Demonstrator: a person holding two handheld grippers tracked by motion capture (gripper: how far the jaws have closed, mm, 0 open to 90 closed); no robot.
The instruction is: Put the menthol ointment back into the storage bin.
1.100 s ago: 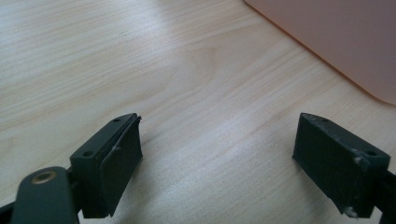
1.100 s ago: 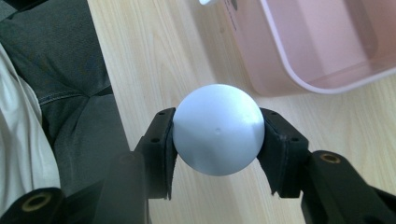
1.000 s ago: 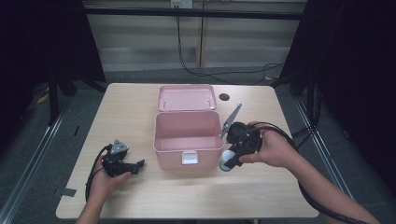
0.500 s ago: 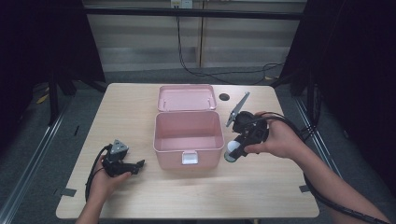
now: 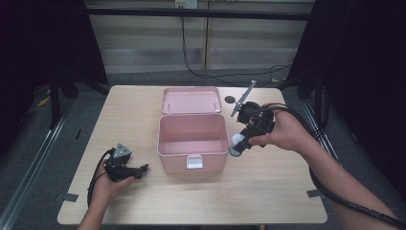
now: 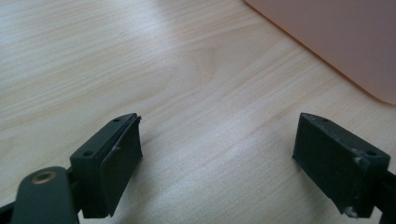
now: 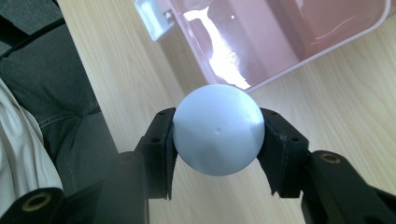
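Observation:
A pale blue ball [image 7: 218, 129] sits clamped between the two black jaws of my right gripper [image 7: 218, 140], which is shut on it. In the high view this right gripper [image 5: 238, 145] holds the ball [image 5: 237, 142] in the air just off the right wall of the open pink box [image 5: 165, 143]. The box's lid [image 5: 191, 99] lies flat behind it. My left gripper [image 5: 141, 168] rests low near the table's front left, pointing toward the box. Its jaws stand wide apart with bare wood between them, as the left gripper view [image 6: 219, 154] shows.
The pink box's latch [image 5: 194, 163] faces the front edge. A small dark spot [image 5: 230, 99] lies on the wooden table [image 5: 268, 191] behind the right hand. Cables trail from both grippers. A dark floor and metal rails surround the table.
My right gripper has risen with the ball and shifted a little to the right, away from the box's front right corner. The left gripper has stayed put.

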